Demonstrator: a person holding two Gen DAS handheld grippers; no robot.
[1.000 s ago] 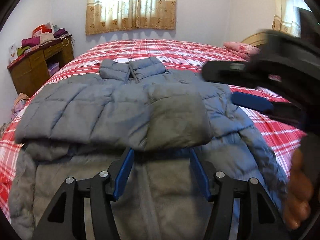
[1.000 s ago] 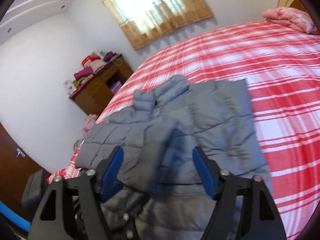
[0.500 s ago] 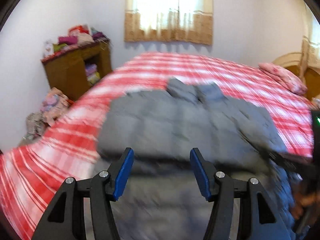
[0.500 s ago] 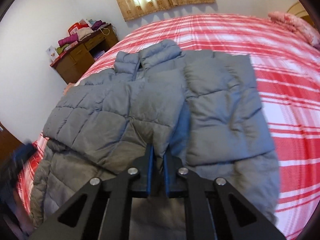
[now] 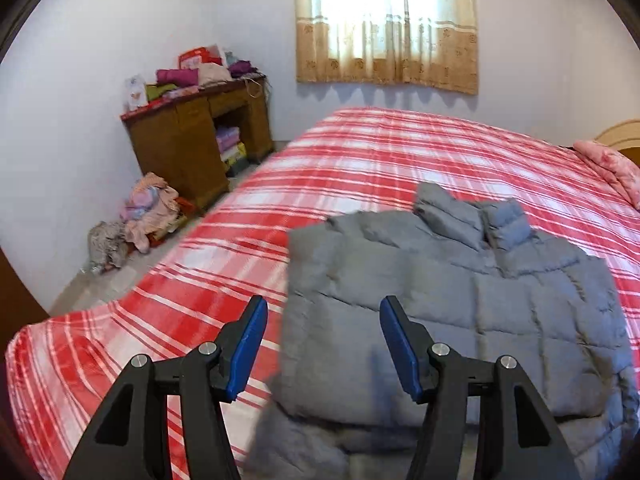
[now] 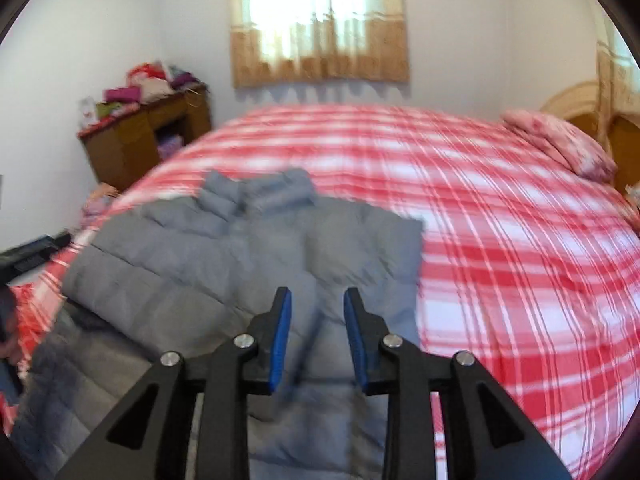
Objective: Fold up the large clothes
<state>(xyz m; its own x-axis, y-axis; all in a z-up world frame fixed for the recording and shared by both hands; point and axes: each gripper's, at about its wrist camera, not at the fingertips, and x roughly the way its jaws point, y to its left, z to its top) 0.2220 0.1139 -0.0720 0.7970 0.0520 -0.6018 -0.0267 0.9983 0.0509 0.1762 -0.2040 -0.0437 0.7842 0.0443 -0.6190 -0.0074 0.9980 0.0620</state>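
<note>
A wide bed [image 5: 400,152] covered in a red-and-white plaid sheet fills most of both views. Near its front edge a grey quilted puffer jacket [image 5: 460,312] is laid flat, collar pointing toward the far wall, with both sleeves folded across the chest and the lower part spread toward the cameras. In the right wrist view the same jacket [image 6: 240,264] is seen blurred, its right edge straight against the plaid.

Against the left wall a brown wooden cabinet [image 5: 192,148] is seen, piled on top with folded cloths in purple, pink and green. A heap of pale clothes [image 5: 148,208] lies on the floor beside it. A beige patterned curtain [image 5: 386,24] hangs over the bright window on the far wall. A pink floral pillow [image 6: 560,144] rests at the right end of the bed.

The left tongs [image 5: 322,344] are held about half open above the jacket's left edge, with nothing gripped between the blue pads. The right tongs [image 6: 318,332] are held over the middle of the jacket; their jaws have just been opening and stand narrowly apart, and no fabric is caught between them.
</note>
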